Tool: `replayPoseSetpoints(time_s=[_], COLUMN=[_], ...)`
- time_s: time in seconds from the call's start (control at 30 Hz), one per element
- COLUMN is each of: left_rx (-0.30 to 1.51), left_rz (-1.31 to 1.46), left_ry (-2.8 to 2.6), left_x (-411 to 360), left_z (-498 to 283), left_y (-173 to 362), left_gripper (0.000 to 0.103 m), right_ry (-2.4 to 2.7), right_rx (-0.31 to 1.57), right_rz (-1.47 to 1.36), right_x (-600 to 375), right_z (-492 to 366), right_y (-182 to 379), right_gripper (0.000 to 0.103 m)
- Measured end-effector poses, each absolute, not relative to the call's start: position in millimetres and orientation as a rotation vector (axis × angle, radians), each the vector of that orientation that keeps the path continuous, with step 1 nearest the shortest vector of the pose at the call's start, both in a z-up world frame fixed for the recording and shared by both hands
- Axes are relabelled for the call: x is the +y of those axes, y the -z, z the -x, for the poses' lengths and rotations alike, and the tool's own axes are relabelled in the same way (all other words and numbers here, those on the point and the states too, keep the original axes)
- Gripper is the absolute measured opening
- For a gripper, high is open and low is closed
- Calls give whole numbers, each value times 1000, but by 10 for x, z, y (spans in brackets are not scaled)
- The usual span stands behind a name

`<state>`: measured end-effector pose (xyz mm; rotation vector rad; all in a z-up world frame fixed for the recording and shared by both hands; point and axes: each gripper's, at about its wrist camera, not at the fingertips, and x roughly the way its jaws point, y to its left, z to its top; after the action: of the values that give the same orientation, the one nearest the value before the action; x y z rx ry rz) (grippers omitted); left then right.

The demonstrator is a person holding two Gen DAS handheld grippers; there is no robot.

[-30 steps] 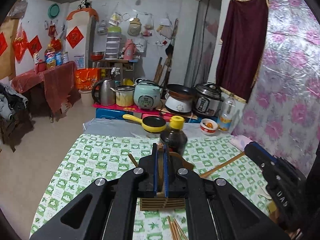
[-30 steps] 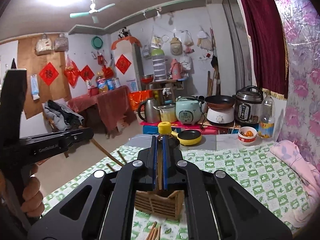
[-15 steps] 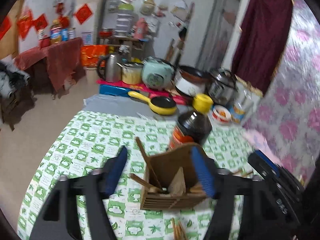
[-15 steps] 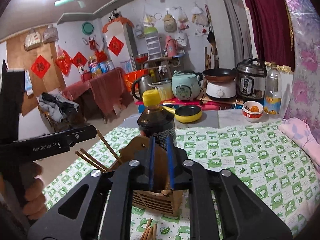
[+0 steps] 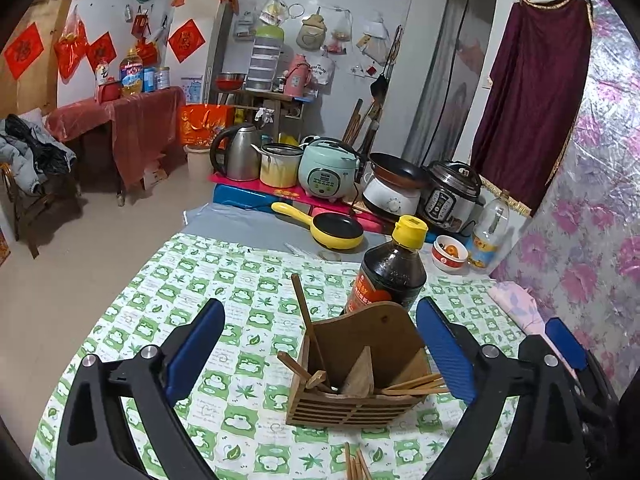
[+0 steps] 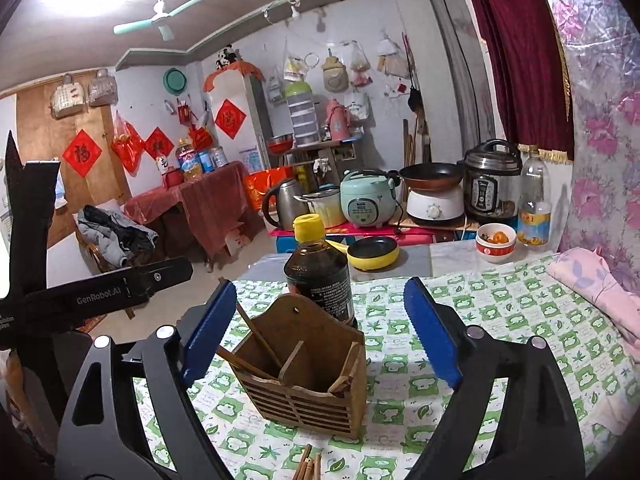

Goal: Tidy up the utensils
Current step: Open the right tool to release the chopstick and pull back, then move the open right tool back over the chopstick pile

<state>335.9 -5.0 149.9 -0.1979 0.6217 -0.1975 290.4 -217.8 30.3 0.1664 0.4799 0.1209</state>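
Note:
A wooden utensil holder with two compartments stands on the green-checked tablecloth; it also shows in the right wrist view. Wooden chopsticks lean in its left compartment, and more lie in the right one. Loose chopsticks lie on the cloth in front of it, also seen in the right wrist view. My left gripper is open and empty, its jaws either side of the holder. My right gripper is open and empty, just in front of the holder.
A dark sauce bottle with a yellow cap stands right behind the holder. A yellow frying pan, a red-and-white bowl and cookers sit at the far table edge. A pink cloth lies at right.
Both grippers were shut a second ago and have opened wide. The chopsticks now stand in the holder, free of the fingers. Both grippers drew back a little.

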Motion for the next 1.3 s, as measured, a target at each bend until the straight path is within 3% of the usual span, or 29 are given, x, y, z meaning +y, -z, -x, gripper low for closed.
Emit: replayPoseSetpoints(time_s=[0.33,0.47,0.6,0.87,1.1,1.3], left_rx=[587,542,618,655,811,824], left_rz=[207,143,82,-77,-123,-58], left_ry=[158,154,166,115,134,143], left_x=[-14,-60,-118,-215,-222,-90], left_z=[-3109,-2801,-2563,-2011,-1753,-1707], left_y=[-1512,-1130,-592,-61,319,333], left_gripper=[96,97,97,97,97,97], right_ry=[-107,-96,-32,-7,-91,-147], right_rx=[475,466,462,792,846,919], right_rz=[-167,-144,-129,16,1,-78], right_x=[-2149,-2118,-2211,-2247,-2226,-2300], right_z=[-2669,-2475,-2073,-1606,-1444,-1412], right_y=[-397,-408,-67,1084,1155,1225], right_gripper=[91,93,95,96,96,96])
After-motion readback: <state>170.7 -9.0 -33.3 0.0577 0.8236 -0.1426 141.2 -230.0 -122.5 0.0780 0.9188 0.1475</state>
